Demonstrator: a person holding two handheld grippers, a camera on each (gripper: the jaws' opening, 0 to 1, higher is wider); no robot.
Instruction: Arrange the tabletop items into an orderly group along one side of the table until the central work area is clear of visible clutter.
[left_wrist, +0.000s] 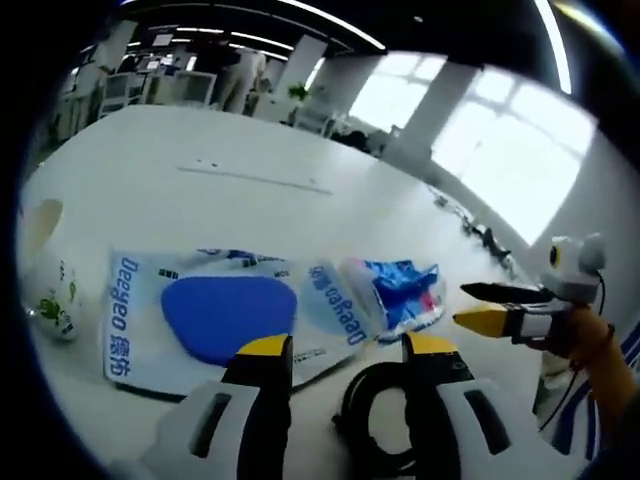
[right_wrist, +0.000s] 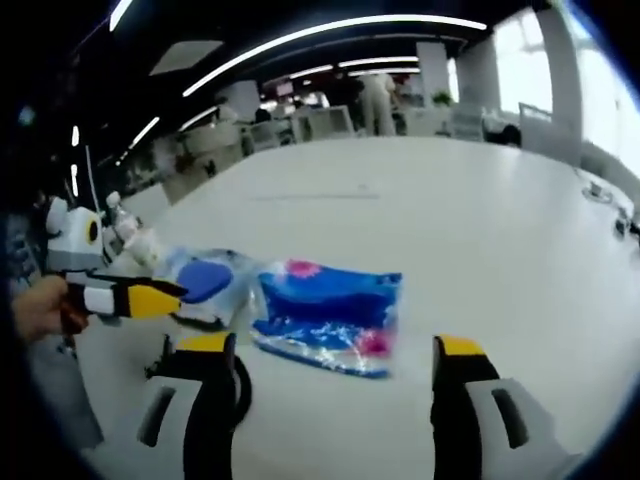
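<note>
A large white table (left_wrist: 250, 150) carries everything, its far stretch bare apart from a thin seam. Lying flat on it is a white tissue pack with a blue oval (left_wrist: 215, 315) and blue lettering. Just beside that, touching or nearly so, lies a smaller blue and pink plastic pack (right_wrist: 330, 315). A coiled black cable (left_wrist: 375, 425) sits on the near edge. A white bottle with green print (left_wrist: 50, 290) rests at one end beside the tissue pack.
</note>
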